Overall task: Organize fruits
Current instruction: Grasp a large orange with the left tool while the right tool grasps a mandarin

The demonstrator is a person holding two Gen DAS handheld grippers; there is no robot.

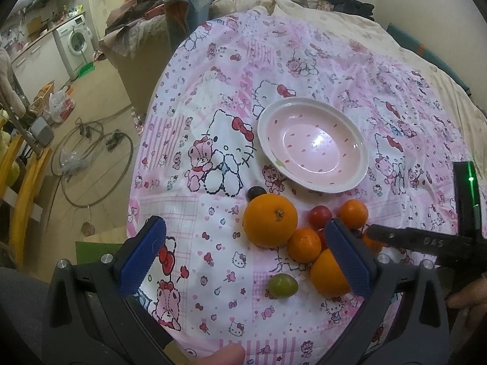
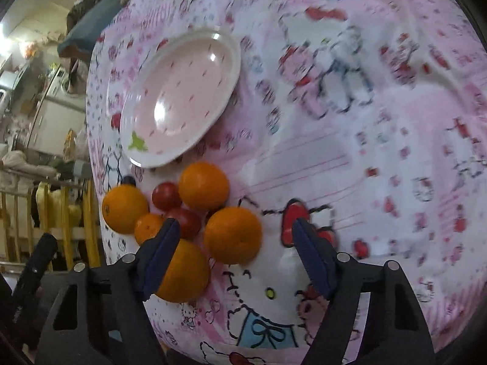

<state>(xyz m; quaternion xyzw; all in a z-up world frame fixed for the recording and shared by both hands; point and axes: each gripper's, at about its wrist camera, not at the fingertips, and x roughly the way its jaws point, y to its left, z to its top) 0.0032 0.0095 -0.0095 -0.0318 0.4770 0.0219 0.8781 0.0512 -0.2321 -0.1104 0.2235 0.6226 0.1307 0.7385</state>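
While both tools hang over the patterned bedsheet [image 1: 213, 97], the scene runs near to far:
Left gripper [image 1: 243, 255]: jaws spread wide, nothing between them.
Right gripper [image 2: 234, 258]: jaws spread, holding nothing.
Green fruit [image 1: 282, 286]: nearest the left gripper, between its fingers.
Oranges [image 1: 270, 219]: clustered just ahead, touching red tomatoes [image 1: 319, 216].
Plate [image 1: 268, 121]: beyond the cluster, bare.
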